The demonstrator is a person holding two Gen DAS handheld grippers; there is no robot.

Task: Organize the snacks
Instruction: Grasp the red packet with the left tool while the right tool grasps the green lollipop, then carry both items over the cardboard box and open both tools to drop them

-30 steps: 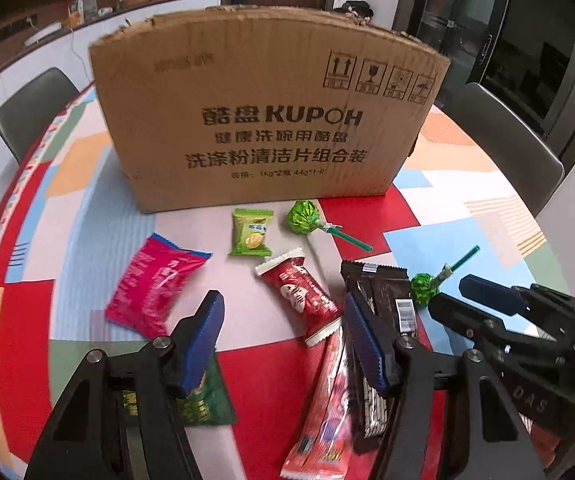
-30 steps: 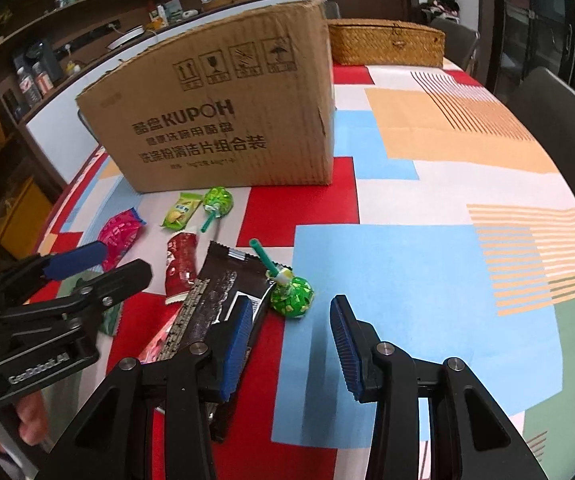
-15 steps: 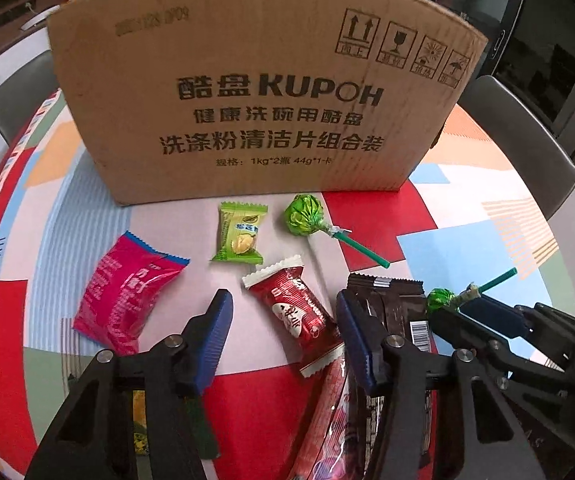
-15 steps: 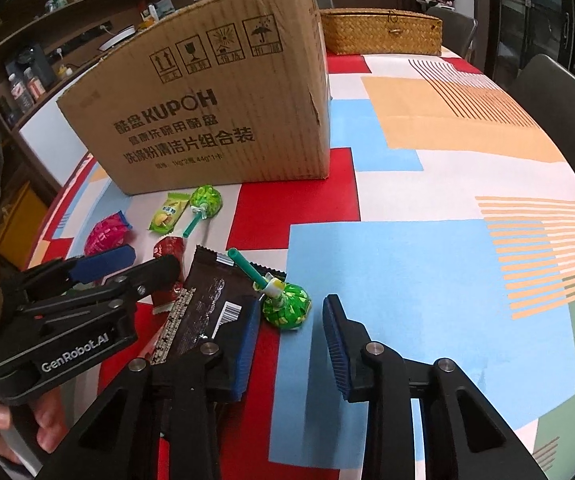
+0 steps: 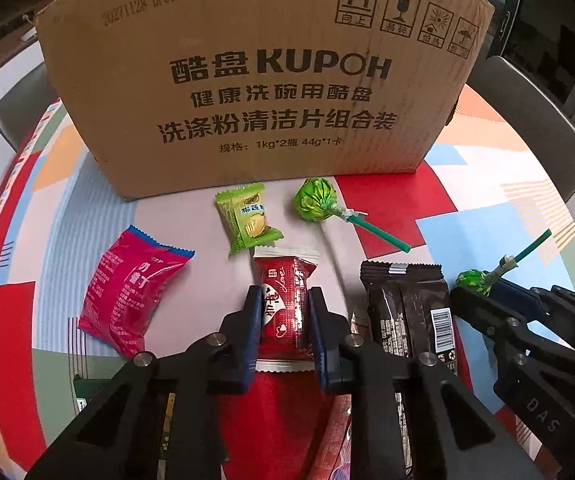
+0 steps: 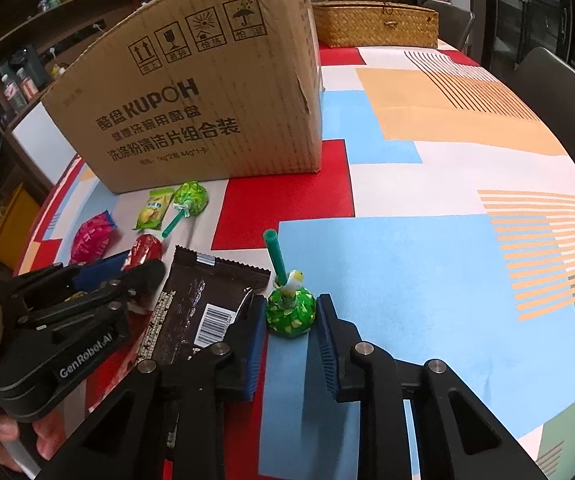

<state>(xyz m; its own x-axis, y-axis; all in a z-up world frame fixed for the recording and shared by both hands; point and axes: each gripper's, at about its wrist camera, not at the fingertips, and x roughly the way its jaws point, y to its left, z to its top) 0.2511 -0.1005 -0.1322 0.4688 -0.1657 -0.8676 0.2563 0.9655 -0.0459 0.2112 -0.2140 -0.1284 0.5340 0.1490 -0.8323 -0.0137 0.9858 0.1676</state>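
Observation:
My left gripper is shut on a red candy packet that lies on the table. My right gripper is shut on the head of a green lollipop with its stick pointing up and away. A dark chocolate wrapper lies between the two grippers; it also shows in the right wrist view. A pink packet, a light green packet and a second green lollipop lie in front of a tall cardboard box.
The round table has a patterned cloth. A woven basket stands behind the box. Dark chairs stand around the table. More wrappers lie under my left gripper.
Both grippers moved forward and closed: the left one on the red candy packet, the right one on the green lollipop head.

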